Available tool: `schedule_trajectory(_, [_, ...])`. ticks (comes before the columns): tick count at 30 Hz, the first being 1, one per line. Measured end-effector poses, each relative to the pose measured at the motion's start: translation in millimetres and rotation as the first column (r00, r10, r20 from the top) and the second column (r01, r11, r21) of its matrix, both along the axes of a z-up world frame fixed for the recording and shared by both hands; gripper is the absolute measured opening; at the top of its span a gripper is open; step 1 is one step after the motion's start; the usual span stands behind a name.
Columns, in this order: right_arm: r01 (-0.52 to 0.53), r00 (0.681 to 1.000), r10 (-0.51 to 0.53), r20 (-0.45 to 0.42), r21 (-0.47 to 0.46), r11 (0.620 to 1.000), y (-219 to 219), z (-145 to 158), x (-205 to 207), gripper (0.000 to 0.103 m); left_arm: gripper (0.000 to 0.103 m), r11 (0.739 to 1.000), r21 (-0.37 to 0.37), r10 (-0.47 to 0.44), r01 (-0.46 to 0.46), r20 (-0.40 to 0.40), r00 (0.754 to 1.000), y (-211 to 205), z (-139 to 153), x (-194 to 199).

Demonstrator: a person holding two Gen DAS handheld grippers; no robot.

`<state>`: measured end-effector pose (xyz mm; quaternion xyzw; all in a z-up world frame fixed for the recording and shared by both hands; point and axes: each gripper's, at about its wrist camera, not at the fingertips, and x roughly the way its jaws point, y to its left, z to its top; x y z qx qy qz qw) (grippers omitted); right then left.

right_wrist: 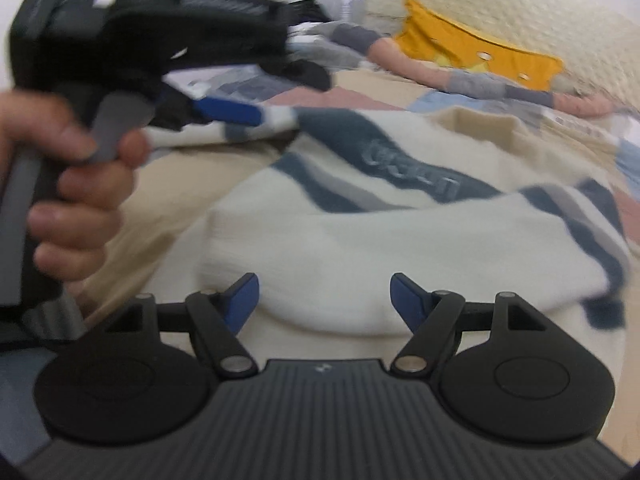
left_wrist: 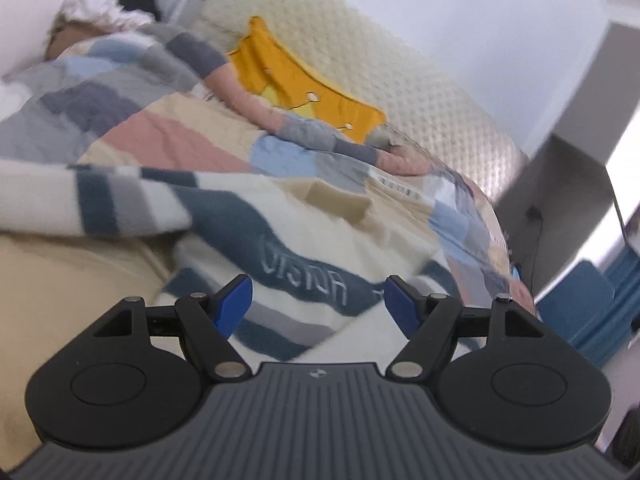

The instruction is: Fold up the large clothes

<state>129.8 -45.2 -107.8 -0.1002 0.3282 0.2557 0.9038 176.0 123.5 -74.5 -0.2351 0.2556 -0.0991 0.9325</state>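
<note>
A cream sweater (left_wrist: 304, 248) with dark blue and grey stripes and stitched lettering lies spread on the bed. One striped sleeve (left_wrist: 120, 204) stretches to the left. My left gripper (left_wrist: 318, 304) hovers open just over the lettered band, nothing between its blue pads. In the right wrist view the sweater (right_wrist: 360, 224) shows a folded cream part nearest me, and my right gripper (right_wrist: 324, 300) stands open above that fold's edge with nothing in it. A hand (right_wrist: 76, 184) holds the left tool at upper left, one blue finger (right_wrist: 228, 111) lying against the sleeve.
A person lies on the bed under a patchwork quilt (left_wrist: 160, 132), one arm (left_wrist: 260, 108) stretched out beside the sweater. Behind are a yellow cushion (left_wrist: 288, 76) and a cream padded headboard (left_wrist: 360, 40). A grey cabinet (left_wrist: 568, 160) stands at the right.
</note>
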Motion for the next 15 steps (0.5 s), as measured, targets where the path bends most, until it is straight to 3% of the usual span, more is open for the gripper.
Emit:
schedule_trajectory(7, [0.235,0.972,-0.23,-0.051,0.165,0.958,-57.5,-4.7,23.7,0.074,0.077,0.99,0.131,-0.047,0.051,-0.037,0.998,-32.6,-7.2,3.5])
schedule_trajectory(15, [0.357,0.934,-0.354,-0.051,0.196,0.913,-84.4,-12.7,51.4,0.073,0.077,0.956,0.271,-0.102,0.115,-0.062,0.993,-68.2,-20.0,16.3])
